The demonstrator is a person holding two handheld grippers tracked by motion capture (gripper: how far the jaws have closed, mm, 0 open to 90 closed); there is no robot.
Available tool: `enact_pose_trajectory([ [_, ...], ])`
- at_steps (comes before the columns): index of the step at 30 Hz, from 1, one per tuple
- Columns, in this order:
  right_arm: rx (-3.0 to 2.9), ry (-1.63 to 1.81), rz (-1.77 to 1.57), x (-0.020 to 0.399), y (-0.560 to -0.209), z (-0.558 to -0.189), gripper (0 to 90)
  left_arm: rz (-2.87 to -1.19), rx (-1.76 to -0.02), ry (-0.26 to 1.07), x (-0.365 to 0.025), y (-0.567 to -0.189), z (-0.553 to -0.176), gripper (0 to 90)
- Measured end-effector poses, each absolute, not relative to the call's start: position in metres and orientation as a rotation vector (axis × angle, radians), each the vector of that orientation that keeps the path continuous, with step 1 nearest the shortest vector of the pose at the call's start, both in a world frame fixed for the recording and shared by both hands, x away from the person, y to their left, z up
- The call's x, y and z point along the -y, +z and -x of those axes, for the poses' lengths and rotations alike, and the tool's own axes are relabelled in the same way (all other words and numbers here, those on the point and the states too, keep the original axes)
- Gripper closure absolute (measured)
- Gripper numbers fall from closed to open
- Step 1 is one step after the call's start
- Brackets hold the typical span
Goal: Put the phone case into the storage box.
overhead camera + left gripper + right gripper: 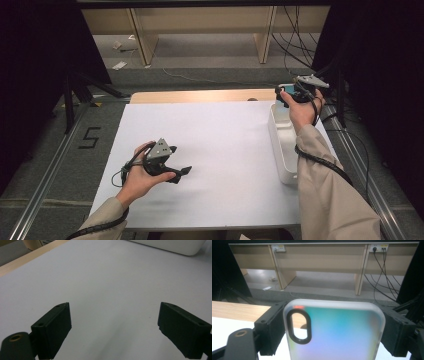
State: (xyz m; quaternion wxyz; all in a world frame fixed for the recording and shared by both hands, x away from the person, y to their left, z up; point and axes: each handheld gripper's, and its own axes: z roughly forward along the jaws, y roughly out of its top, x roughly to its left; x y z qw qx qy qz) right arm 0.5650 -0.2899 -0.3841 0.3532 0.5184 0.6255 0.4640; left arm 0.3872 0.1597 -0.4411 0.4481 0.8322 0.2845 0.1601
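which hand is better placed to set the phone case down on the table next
Right. The right hand-held gripper is shut on the phone case, above the white bin. The left hand-held gripper is open over the white sheet.

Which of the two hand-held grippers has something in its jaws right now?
The right hand-held gripper, over the white bin. Its jaws are clamped on a translucent phone case. The left hand-held gripper is open above the bare white table cover.

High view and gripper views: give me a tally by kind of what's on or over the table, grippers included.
Grippers: 2, left gripper open, right gripper clamping the case
Phone case: 1
White bin: 1
White sheet: 1
Total: 5
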Motion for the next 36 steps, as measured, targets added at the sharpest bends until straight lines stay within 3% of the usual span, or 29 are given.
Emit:
enact_pose_trajectory([
  [36,-1.65,1.155,-1.353,0.287,-0.399,-0.572,18.7,-2.061,-0.703,0.396,-0.159,-0.441,-0.387,10.9],
])
